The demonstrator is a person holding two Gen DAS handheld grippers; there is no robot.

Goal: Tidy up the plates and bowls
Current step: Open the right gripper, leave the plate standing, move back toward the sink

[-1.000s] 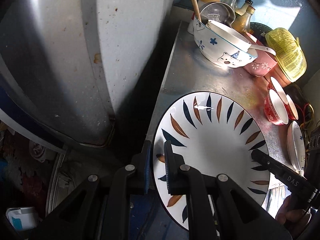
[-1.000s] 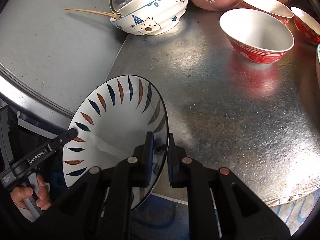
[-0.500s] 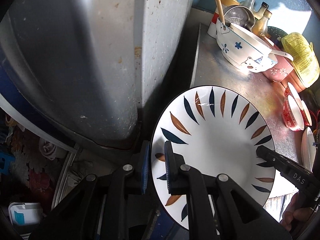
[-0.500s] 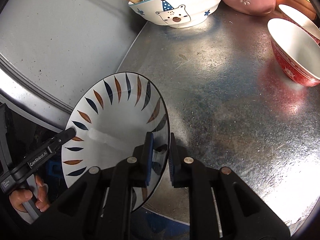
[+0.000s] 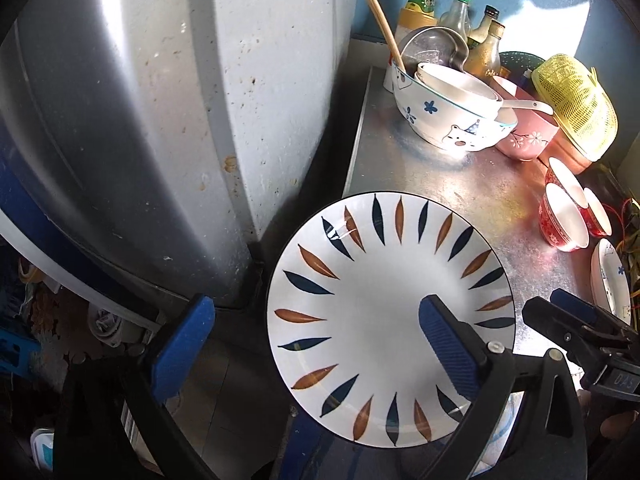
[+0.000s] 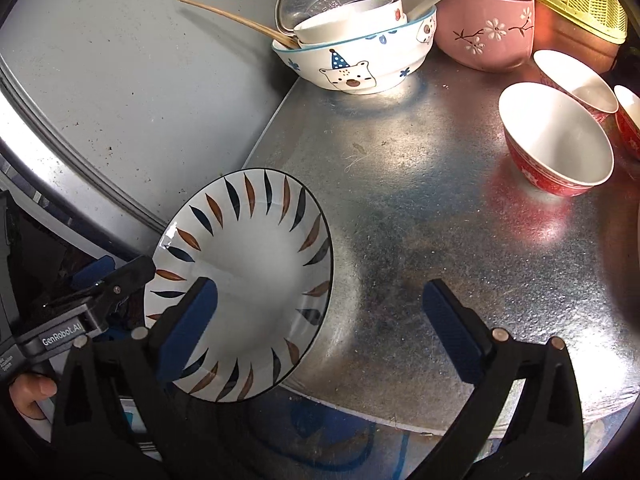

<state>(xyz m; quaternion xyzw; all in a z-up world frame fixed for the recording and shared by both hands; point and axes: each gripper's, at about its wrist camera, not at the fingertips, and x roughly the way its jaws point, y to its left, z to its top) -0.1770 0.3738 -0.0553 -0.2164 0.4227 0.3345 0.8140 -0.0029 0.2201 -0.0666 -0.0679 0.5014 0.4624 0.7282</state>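
A white plate (image 5: 390,320) (image 6: 248,280) with blue and brown leaf marks sits at the front left corner of the metal table top (image 6: 420,200), partly past the edge. My left gripper (image 5: 316,344) is opening its jaws wide. The plate's left rim is between them, and neither pad touches it. My right gripper (image 6: 320,324) is also opening, astride the plate's right rim without pressing on it. Each gripper shows in the other's view: the right gripper (image 5: 576,332) at the plate's right, the left gripper (image 6: 108,284) at its left.
At the back stand a bear-print bowl (image 6: 352,68) holding a smaller bowl and chopsticks, a pink bowl (image 6: 488,36) with a spoon, red bowls (image 6: 556,148), a yellow basket (image 5: 576,108) and bottles (image 5: 456,12). Another white plate (image 5: 608,276) lies at the right. A big grey appliance (image 5: 160,120) flanks the table's left.
Both grippers were shut on opposite rims of the plate and have now opened wide, letting it go. Both have drawn up slightly.
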